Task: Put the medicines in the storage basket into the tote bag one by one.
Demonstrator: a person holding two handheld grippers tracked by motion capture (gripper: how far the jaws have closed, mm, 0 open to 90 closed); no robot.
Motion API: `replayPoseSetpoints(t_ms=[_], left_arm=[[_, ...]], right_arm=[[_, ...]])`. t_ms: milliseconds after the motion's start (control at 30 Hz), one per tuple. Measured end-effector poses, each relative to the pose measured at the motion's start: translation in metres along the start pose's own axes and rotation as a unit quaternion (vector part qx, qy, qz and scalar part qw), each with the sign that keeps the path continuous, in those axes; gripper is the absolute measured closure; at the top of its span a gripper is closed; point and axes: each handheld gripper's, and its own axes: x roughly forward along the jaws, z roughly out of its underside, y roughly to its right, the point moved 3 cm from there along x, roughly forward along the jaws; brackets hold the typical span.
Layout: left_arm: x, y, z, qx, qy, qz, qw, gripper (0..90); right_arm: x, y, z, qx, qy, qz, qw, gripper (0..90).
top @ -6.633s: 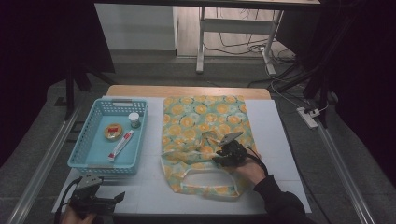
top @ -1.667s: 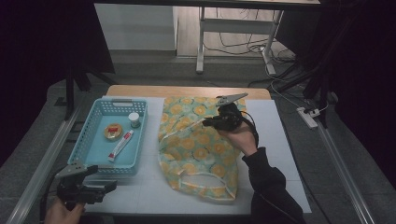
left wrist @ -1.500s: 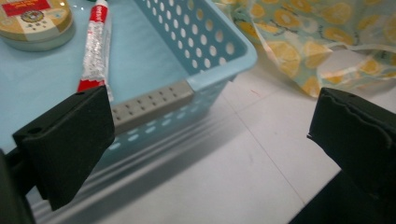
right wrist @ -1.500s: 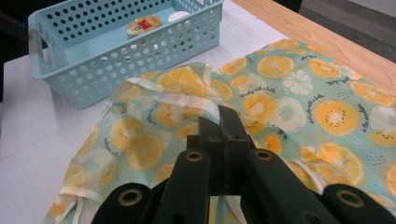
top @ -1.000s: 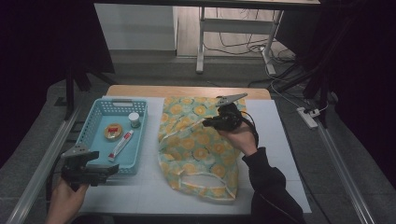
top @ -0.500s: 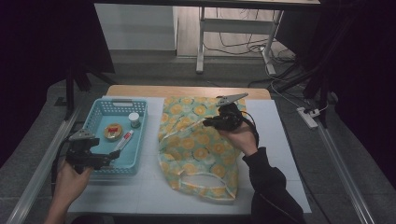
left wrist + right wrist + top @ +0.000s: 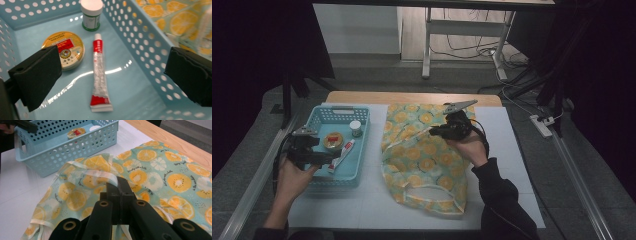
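Observation:
A fabric bag (image 7: 422, 160) printed with orange slices lies on the white table cover. My right gripper (image 7: 437, 131) is shut on the bag's pale strap (image 7: 100, 176) and holds that edge lifted near the bag's far end. A light blue basket (image 7: 337, 109) stands to the left of the bag. In it lie a red and white tube (image 7: 100, 75), a round yellow tin (image 7: 66, 48) and a small white-capped bottle (image 7: 91, 13). My left gripper (image 7: 113, 75) hangs open over the basket's near part, with the tube between and below its jaws, untouched.
The basket's perforated right wall (image 7: 140, 45) runs close to my left gripper's right jaw. A wooden table edge (image 7: 412, 97) lies behind the bag. A power strip (image 7: 542, 125) and cables lie on the floor at the right.
My left gripper has moved from the table's front left corner away from the person and over the basket. My right gripper has stayed still, holding the strap.

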Motion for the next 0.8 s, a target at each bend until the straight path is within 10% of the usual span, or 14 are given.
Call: replayPoseSetpoints(t_ms=[800], left_arm=[[0.048, -0.040, -0.023, -0.019, -0.062, -0.035, 0.9973, 0.0]], right_arm=[[0.001, -0.001, 0.000, -0.004, -0.002, -0.001, 1.0000, 90.0]])
